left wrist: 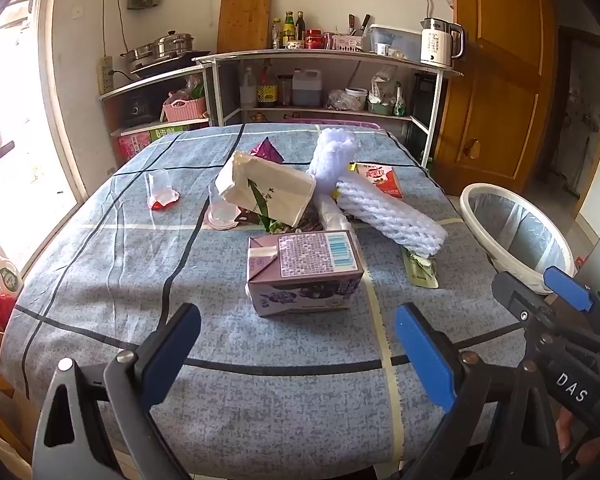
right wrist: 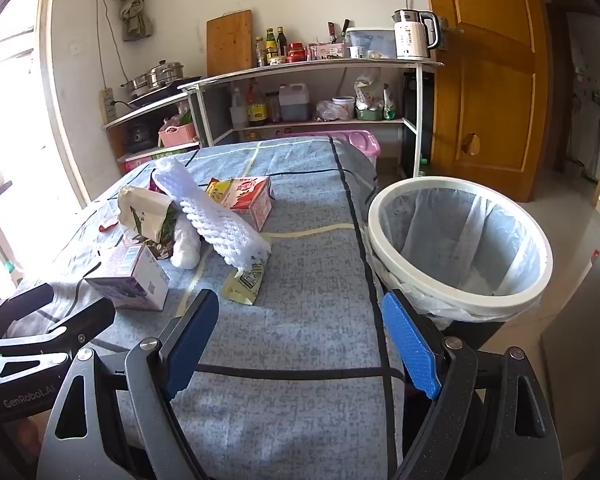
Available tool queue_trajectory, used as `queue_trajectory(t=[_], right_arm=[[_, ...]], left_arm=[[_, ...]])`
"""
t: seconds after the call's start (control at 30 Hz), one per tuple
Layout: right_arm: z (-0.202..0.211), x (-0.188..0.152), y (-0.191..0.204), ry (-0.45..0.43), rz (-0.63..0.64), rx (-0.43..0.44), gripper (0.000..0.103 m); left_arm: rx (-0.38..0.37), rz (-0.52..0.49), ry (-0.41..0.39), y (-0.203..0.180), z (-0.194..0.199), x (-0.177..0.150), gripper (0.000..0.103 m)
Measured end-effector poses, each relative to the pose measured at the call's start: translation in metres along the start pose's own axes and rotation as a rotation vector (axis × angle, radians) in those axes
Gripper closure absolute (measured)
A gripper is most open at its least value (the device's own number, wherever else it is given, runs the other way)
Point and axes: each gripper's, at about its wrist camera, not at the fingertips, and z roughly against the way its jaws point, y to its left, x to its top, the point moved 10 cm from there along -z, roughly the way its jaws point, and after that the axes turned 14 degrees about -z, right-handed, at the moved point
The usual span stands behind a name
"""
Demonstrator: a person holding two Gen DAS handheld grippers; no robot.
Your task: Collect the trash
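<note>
Trash lies in a heap on the blue checked tablecloth (left wrist: 100, 264). Nearest is a purple milk carton (left wrist: 304, 272) (right wrist: 130, 274), lying on its side. Behind it are a cream paper bag (left wrist: 266, 188) (right wrist: 144, 210), white foam fruit nets (left wrist: 388, 216) (right wrist: 216, 216), a red drink carton (left wrist: 380, 180) (right wrist: 252, 200) and a yellow-green wrapper (left wrist: 420, 270) (right wrist: 246, 284). A white bin (left wrist: 516, 236) (right wrist: 460, 248) with a clear liner stands off the table's right edge. My left gripper (left wrist: 296, 344) is open, short of the purple carton. My right gripper (right wrist: 300, 332) is open over bare cloth, the bin just to its right.
Two clear plastic cups (left wrist: 162, 190) (left wrist: 222, 210) sit on the left of the cloth. A metal shelf rack (left wrist: 324, 80) with bottles and a kettle stands behind the table. A wooden door (left wrist: 500, 72) is at the right. A bright window (left wrist: 16, 120) is at the left.
</note>
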Motion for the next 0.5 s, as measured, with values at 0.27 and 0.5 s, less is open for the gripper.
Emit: queue_trajectory(t=[0.27,0.5], right_arm=[[0.0022,-0.0013,-0.0001,-0.004,-0.001,0.0,0.019],[0.0024,-0.0019,0.0,-0.004,0.0,-0.003,0.019]], left_arm=[[0.006,-0.007,0.001,-0.0027,-0.0013,-0.0001,0.004],[0.01,-0.002,0.003,0.0005,-0.0019,-0.002,0.004]])
